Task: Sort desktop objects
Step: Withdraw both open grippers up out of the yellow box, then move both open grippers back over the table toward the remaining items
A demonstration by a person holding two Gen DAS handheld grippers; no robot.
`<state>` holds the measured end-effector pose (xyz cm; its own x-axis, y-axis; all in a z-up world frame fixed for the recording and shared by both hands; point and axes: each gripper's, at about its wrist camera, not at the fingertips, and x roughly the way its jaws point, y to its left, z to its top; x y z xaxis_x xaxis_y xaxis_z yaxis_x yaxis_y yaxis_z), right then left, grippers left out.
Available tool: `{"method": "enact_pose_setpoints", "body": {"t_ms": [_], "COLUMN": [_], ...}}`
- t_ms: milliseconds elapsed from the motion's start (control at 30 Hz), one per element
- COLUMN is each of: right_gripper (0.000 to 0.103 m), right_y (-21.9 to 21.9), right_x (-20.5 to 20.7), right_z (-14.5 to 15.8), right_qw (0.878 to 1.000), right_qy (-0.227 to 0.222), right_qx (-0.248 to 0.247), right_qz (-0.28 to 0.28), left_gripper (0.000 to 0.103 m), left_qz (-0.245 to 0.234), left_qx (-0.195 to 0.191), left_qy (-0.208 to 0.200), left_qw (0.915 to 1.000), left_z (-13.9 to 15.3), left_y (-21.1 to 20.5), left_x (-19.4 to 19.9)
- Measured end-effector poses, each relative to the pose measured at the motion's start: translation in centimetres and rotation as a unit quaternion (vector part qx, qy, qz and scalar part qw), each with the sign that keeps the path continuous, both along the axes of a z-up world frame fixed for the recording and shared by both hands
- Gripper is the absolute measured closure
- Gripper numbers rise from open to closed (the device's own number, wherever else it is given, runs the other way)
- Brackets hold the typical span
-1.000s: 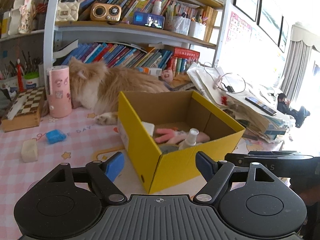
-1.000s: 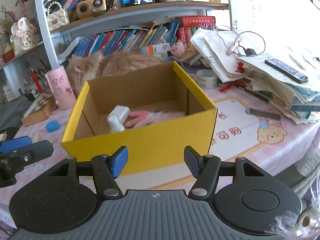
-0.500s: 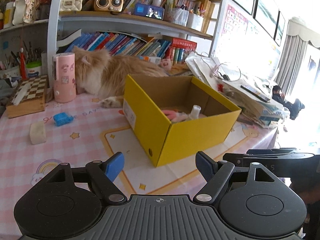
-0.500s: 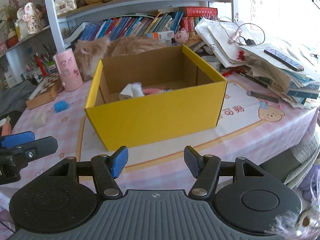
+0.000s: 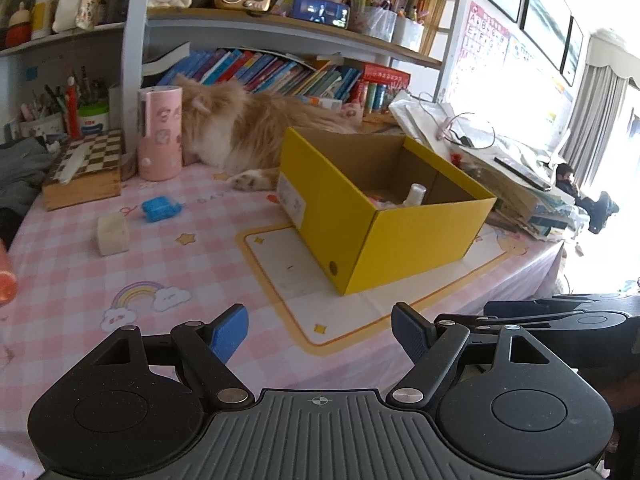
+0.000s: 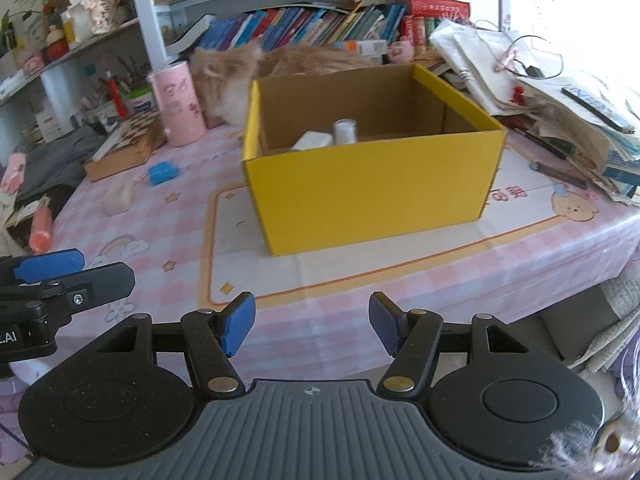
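Nearest the cameras, the left gripper (image 5: 320, 332) and the right gripper (image 6: 312, 328) hover side by side over the front edge of the pink checked tablecloth (image 5: 168, 264), each angled down toward the desk, blue pads spread apart with nothing between them. Beyond them an open yellow cardboard box (image 6: 372, 192) sits on the white mat with the orange border (image 5: 288, 272); inside it stand a small white bottle with a cap (image 6: 344, 131) and a white block-shaped item (image 6: 312, 141). Left of the box, on the bare cloth, lie a cream rectangular eraser (image 5: 113, 233) and, just beyond it, a small blue plastic case (image 5: 158, 209), well apart from the box. An orange tube (image 6: 41, 229) lies at the table's left edge. Farther back stand a pink cylindrical tumbler (image 5: 159, 133) and a wooden chessboard box (image 5: 86, 168), with a fluffy ginger cat (image 5: 240, 128) lying between the tumbler and the box's rear wall. Stacked papers (image 6: 560, 96) crowd the right side, and bookshelves (image 5: 280, 68) close the background.
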<state>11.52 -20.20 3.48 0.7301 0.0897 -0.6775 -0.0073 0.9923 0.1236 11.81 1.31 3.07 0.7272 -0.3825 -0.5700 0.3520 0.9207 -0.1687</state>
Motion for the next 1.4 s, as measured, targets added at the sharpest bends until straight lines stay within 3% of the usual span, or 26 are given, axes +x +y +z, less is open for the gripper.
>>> {"method": "enact_pose_setpoints", "body": {"t_ms": [733, 800, 1400], "right_gripper": [0.041, 0.041, 0.041], "right_y": [6.6, 7.3, 11.3], "right_x": [-0.3, -0.2, 0.1], "right_z": [-0.5, -0.4, -0.3], "right_qw": [0.996, 0.996, 0.983], "right_qy": [0.004, 0.003, -0.003], "right_qx": [0.003, 0.001, -0.034], "right_qz": [0.084, 0.093, 0.180], "left_gripper": [0.020, 0.016, 0.015], "left_qz": [0.057, 0.063, 0.113], "left_qx": [0.016, 0.019, 0.005], "left_qy": [-0.001, -0.005, 0.007], "left_qw": [0.9982, 0.9978, 0.9936], "left_z": [0.1, 0.2, 0.1], "left_y": [5.4, 5.8, 8.2], "left_x": [-2.5, -2.8, -3.4]}}
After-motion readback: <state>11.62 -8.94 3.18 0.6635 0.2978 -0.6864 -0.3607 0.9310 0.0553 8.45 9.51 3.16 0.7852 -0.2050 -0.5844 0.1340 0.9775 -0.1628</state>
